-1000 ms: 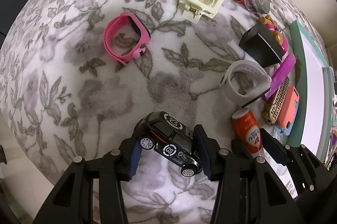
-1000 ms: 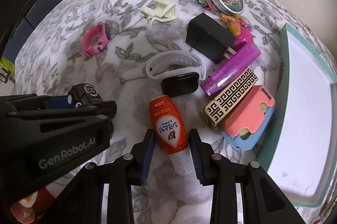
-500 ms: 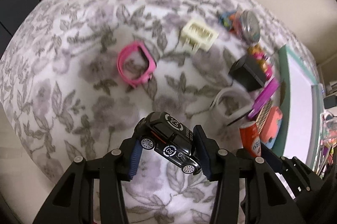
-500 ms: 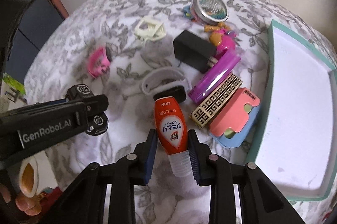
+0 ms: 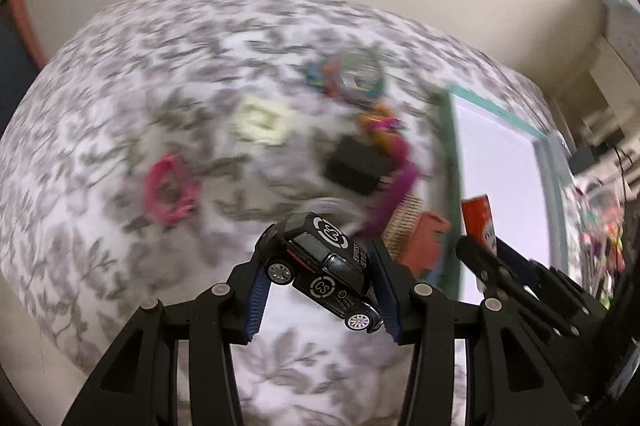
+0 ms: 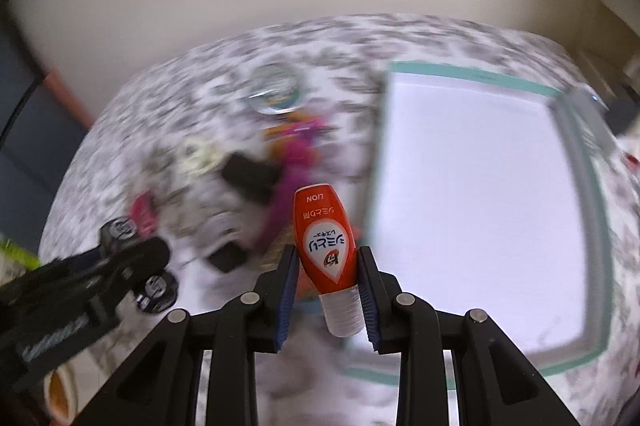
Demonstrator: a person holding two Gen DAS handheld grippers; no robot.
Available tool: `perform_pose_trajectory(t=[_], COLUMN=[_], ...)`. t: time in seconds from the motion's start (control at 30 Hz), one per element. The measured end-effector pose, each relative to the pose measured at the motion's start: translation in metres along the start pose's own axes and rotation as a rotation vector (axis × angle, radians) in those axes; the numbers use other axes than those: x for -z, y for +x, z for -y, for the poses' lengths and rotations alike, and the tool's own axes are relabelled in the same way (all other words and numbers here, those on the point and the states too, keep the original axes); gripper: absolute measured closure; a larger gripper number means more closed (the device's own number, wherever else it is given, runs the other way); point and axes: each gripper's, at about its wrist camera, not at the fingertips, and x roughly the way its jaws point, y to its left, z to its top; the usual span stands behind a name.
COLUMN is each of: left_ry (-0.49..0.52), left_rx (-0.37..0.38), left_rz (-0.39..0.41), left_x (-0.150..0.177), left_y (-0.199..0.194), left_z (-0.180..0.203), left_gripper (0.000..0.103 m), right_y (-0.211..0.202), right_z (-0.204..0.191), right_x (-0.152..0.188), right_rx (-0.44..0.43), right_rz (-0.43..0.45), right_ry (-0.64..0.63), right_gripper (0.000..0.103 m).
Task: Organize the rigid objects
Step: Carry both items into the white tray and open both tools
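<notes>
My left gripper [image 5: 320, 286] is shut on a black toy car [image 5: 320, 262] and holds it well above the floral cloth [image 5: 100, 226]. My right gripper [image 6: 326, 290] is shut on an orange LION bottle [image 6: 324, 242], cap toward me, held in the air beside the left edge of the white tray with a teal rim [image 6: 376, 161]. The bottle [image 5: 478, 222] and right gripper also show at the right of the left wrist view, over the tray [image 5: 456, 161]. The left gripper with the car [image 6: 120, 230] shows at the left of the right wrist view.
Blurred on the cloth lie a pink watch band [image 5: 170, 191], a cream hair clip [image 5: 260, 121], a black box [image 5: 354, 165], a round tin [image 5: 356, 73], a purple tube [image 5: 396, 193], a patterned case [image 5: 404, 222] and a coral case [image 5: 424, 246]. Shelves stand at far right.
Both grippers have risen high above the cloth with their loads and swung right toward the tray. The scene below looks smaller and blurred by the motion.
</notes>
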Motion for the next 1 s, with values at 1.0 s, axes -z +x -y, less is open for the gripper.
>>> perform_pose_trajectory(t=[1.0], left_ry=[0.258], left_rx=[0.083], left_rz=[0.008], left_x=[-0.028], left_y=[0.070], left_z=[0.171], left_gripper=[0.054], right_y=[0.001], right_z=[0.157], right_x=[-0.010], right_rx=[0.285], right_rz=[0.072], right_ry=[0.297], right_gripper=[0.072])
